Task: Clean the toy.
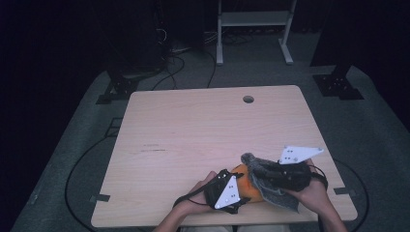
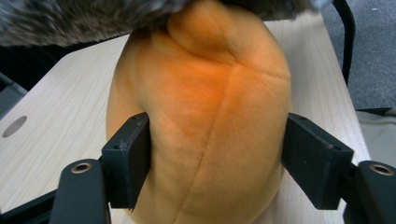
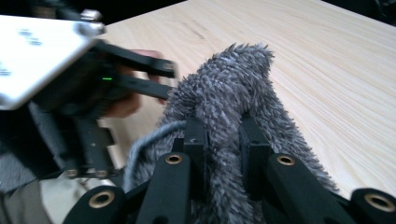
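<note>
Work surface: a pale wooden table (image 1: pixel 193 125) with a round hole (image 1: pixel 248 99) near its far edge.

Orange plush toy (image 2: pixel 201 126): a soft rounded body with a stitched seam, resting on the table near the person's edge, between the two grippers. In the high view it shows as an orange patch (image 1: pixel 246 183) partly covered by the cloth.

Grey furry cloth (image 3: pixel 229 107): draped over the top and right side of the plush toy; one end stands up above the table, the rest hangs toward the person's right hand. In the high view it lies at (image 1: pixel 263 176).

Left gripper (image 2: pixel 215 161): jaws set wide, one pad against each side of the plush toy, gripping it around its lower body. In the high view it sits just left of the toy (image 1: pixel 225 191), held in the person's left hand (image 1: pixel 193 198).

Right gripper (image 3: pixel 222 140): jaws narrow, pinching a fold of the grey cloth between the pads. In the high view it lies over the cloth at (image 1: pixel 285 174), held in the right hand (image 1: pixel 314 195).

Spacing: the two grippers are close together, with the toy between them.
</note>
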Available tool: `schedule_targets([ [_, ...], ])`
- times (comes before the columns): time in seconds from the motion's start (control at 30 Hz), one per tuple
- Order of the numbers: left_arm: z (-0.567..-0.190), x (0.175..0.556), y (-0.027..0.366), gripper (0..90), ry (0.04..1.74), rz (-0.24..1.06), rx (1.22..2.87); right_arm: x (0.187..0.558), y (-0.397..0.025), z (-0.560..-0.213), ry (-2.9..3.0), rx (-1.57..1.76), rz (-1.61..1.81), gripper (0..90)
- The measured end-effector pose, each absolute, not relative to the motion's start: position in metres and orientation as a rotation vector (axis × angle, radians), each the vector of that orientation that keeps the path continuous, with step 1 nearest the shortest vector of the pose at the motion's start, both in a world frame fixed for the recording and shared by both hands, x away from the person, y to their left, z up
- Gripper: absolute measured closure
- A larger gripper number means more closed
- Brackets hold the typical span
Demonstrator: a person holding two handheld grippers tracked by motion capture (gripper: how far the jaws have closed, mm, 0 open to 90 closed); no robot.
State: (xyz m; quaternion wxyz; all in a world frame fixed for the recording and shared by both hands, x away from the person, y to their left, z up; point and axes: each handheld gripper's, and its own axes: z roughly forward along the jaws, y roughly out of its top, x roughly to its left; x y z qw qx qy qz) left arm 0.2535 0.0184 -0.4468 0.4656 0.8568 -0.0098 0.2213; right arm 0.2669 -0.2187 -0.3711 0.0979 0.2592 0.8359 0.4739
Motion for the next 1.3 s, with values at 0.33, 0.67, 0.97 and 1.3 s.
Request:
schedule_targets([
  [0.33, -0.446, 0.262, 0.024, 29.6, 0.022, 0.502, 2.093, 0.289, -0.276, -0.407, 2.368, 1.117, 1.484, 76.3],
  [0.67, -0.447, 0.271, 0.034, 29.2, 0.099, 0.444, 2.095, 0.287, -0.276, -0.408, 2.364, 1.114, 1.596, 76.3],
  [0.97, -0.449, 0.276, 0.036, 27.3, 0.131, 0.421, 2.095, 0.286, -0.282, -0.412, 2.339, 1.154, 1.592, 76.3],
  [1.3, -0.449, 0.286, 0.044, 28.5, 0.227, 0.368, 2.074, 0.286, -0.282, -0.420, 2.341, 1.168, 1.517, 76.0],
])
